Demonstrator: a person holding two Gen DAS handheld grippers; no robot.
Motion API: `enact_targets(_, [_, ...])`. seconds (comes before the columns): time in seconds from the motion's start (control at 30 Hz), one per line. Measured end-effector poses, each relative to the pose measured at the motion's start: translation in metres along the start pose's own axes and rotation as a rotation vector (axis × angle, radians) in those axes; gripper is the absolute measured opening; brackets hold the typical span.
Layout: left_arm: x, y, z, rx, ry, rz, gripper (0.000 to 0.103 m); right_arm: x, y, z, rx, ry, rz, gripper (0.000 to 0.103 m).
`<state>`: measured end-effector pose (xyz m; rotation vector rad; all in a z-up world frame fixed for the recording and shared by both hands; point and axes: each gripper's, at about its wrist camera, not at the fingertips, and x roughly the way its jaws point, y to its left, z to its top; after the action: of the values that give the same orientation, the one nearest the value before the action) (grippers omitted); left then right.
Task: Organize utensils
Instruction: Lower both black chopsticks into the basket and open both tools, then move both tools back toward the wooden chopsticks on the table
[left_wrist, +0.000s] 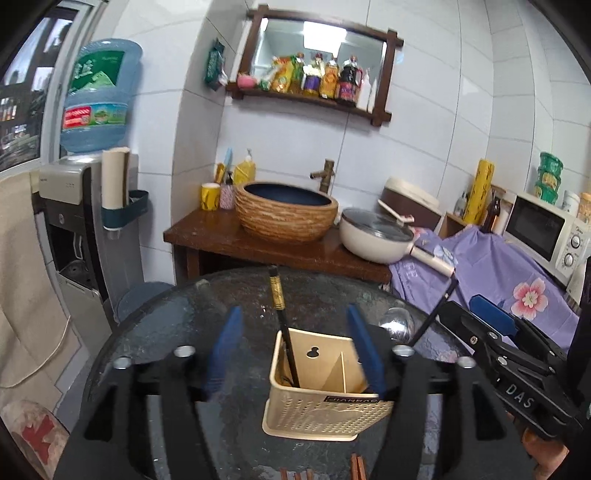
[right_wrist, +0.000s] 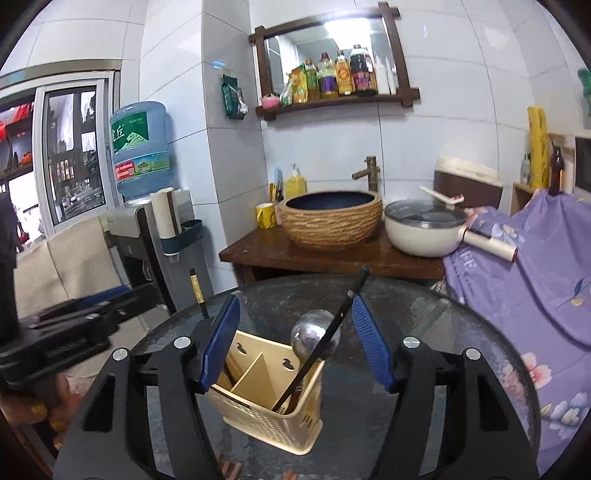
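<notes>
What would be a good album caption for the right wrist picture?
Open right gripper poised over a cream utensil holder on the round glass table, with a black chopstick and metal ladle inside.

- Left gripper (left_wrist: 293, 349): black plastic frame, ribbed blue finger pads (left_wrist: 223, 349), round silver screws at the finger bases.
- Right gripper (right_wrist: 293, 341): same black frame, blue ribbed pads, silver screws; white "DAS" lettering on its side.
- Skin visible beneath both bodies.
</notes>
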<state>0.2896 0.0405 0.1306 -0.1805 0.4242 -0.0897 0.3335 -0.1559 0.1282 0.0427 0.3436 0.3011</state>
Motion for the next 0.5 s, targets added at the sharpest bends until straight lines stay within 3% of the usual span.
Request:
enact_targets(0.03, [-0.006, 0.001, -0.002, -0.002, -0.018, 0.0, 0.073, -0.004, 0.001, -0.001, -0.016, -0.012, -0.013, 0.072])
enact_targets(0.1, [-0.019, 0.002, -0.007, -0.001, -0.057, -0.002, 0.09, -0.016, 0.005, -0.007, -0.054, -0.054, -0.053, 0.088])
enact_targets(0.17, [-0.031, 0.004, -0.015, -0.003, -0.099, 0.007, 0.097, -0.027, 0.008, -0.014, -0.071, -0.089, -0.089, 0.092])
enact_targets(0.2, [-0.036, 0.004, -0.019, -0.003, -0.112, 0.01, 0.097, -0.031, 0.01, -0.019, -0.08, -0.09, -0.097, 0.098])
enact_targets(0.3, [-0.045, 0.005, -0.036, -0.001, -0.12, 0.02, 0.097, -0.037, 0.015, -0.034, -0.089, -0.058, -0.084, 0.098])
enact_targets(0.5, [-0.044, 0.009, -0.065, 0.02, -0.032, 0.009, 0.097, -0.047, 0.009, -0.068, -0.005, 0.018, -0.035, 0.098])
